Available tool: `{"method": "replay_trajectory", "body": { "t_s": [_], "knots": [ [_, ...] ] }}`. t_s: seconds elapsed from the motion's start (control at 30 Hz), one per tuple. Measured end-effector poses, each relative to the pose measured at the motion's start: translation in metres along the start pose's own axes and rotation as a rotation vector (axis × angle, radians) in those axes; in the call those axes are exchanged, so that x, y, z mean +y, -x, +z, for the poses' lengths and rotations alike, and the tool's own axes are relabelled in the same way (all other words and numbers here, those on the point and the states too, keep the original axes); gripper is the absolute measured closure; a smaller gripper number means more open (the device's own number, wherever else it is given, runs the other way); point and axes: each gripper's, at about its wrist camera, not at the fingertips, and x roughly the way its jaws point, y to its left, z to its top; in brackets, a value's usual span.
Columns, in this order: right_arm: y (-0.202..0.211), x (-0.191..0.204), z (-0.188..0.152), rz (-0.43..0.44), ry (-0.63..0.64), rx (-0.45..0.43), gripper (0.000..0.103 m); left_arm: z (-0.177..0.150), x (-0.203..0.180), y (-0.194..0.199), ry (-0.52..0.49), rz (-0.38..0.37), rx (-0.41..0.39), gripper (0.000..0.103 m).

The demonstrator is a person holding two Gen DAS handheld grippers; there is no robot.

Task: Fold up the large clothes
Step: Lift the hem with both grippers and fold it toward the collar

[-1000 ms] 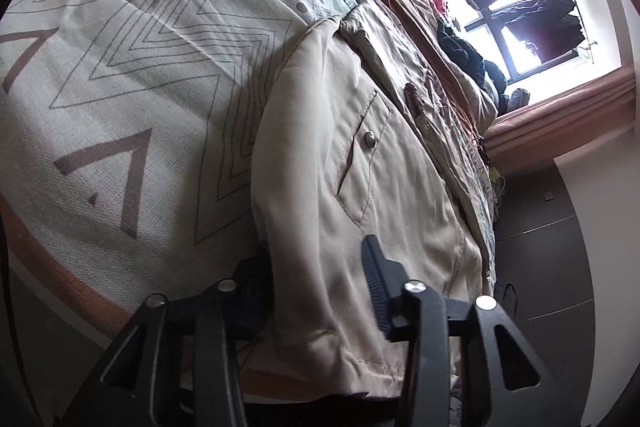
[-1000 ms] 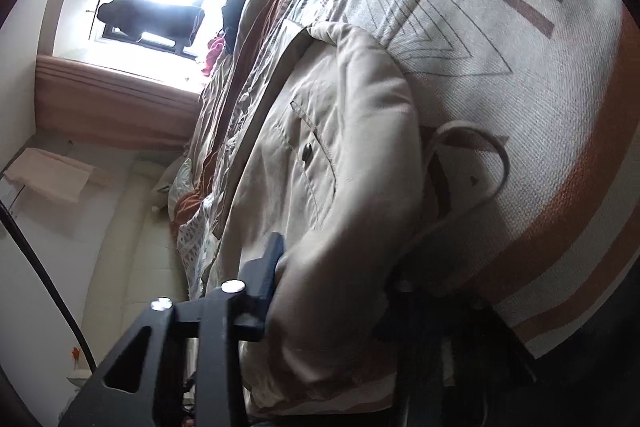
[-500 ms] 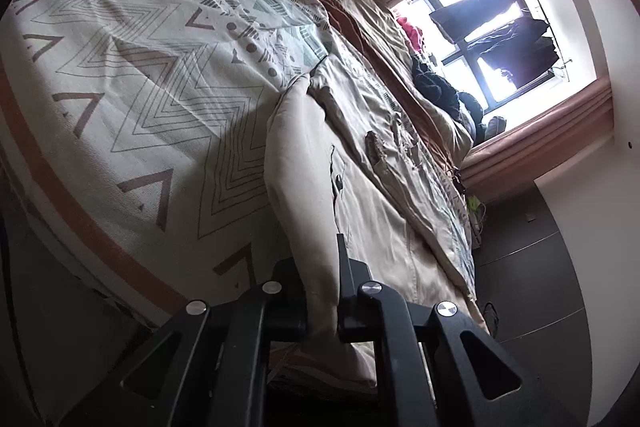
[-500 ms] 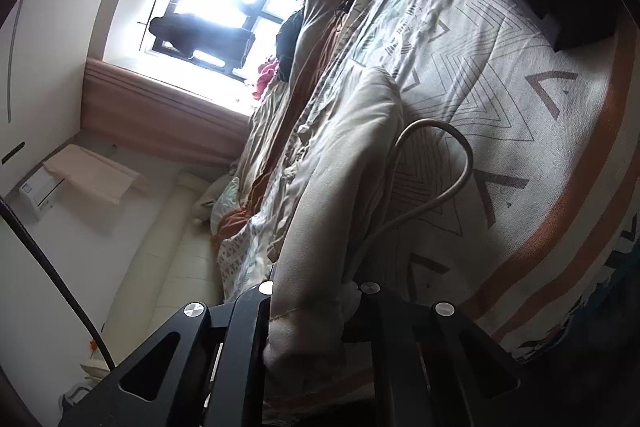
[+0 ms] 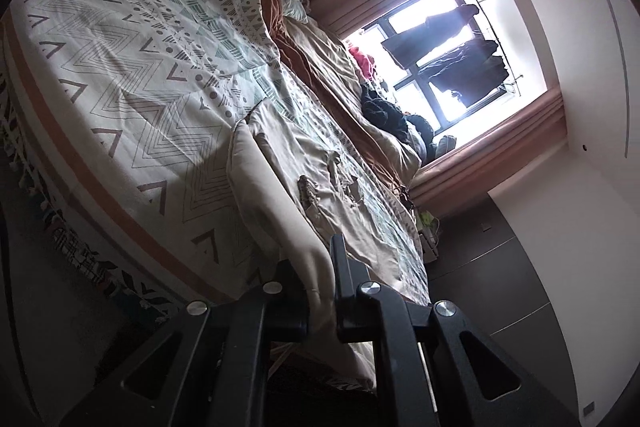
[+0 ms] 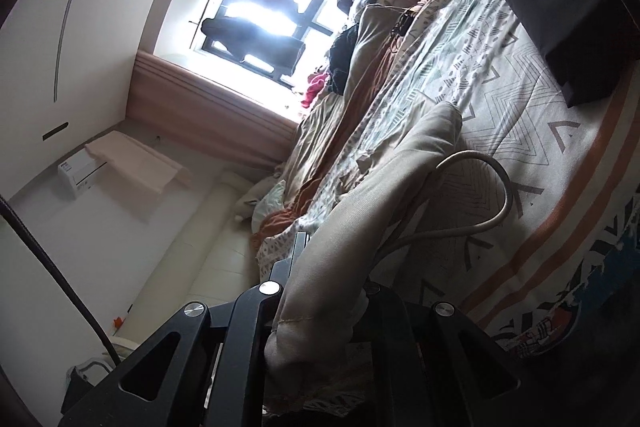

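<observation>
While both tongs pinch the near hem, everything turns on which way the garment runs from them:

bed: the bed point(image 5: 120, 99), under a zigzag-patterned cover, fills both views and carries the garment; a window point(image 5: 452, 67) with dark clothes hung outside lies beyond its far end.

garment: a large beige jacket point(image 5: 280, 179) lies on the cover, its near end lifted off the bed and its far end resting flat toward the window; in the right wrist view the same jacket point(image 6: 384, 195) rises as a ridge from the tongs.

long axis: it runs straight away from both tongs, toward the window end of the bed, so a fold would, by my reading, carry the held edge forward along that line onto the far part.

left tongs: the left tongs point(image 5: 318, 287) are pressed together on the cloth, pinching the hem at one near corner; the fabric stands taut between the jaws.

right tongs: the right tongs point(image 6: 320, 291) are likewise clamped on a thick bunch of the hem at the other near corner.

nearer hand: neither seems nearer; both hold the same edge, side by side across the jacket's width.

cord: a pale loop, probably a drawstring point(image 6: 492, 187), hangs out beside the right-hand grip and arches over the cover; it may trail under the fold.

poor view: backlight from the window dims the far collar end, so where it sits I cannot tell exactly.
</observation>
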Motion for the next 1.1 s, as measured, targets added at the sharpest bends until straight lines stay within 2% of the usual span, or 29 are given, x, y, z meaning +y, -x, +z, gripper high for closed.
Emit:
{"method": "replay_trajectory", "body": {
  "t_s": [0.33,0.53,0.8,1.1],
  "knots": [
    [0.039,0.024,-0.015,0.059,0.053,-0.031,0.097,-0.011,-0.021,0.067,-0.033,-0.077,-0.059,0.093],
    [0.046,0.032,-0.016,0.089,0.076,-0.054,0.097,-0.008,-0.033,0.089,-0.052,-0.110,-0.091,0.093],
    [0.023,0.023,0.000,0.070,0.056,-0.057,0.097,0.011,-0.047,0.072,-0.058,-0.115,-0.099,0.092],
    [-0.028,0.024,0.042,0.066,0.044,-0.069,0.097,0.050,-0.080,0.029,-0.084,-0.132,-0.127,0.092]
  ]
}}
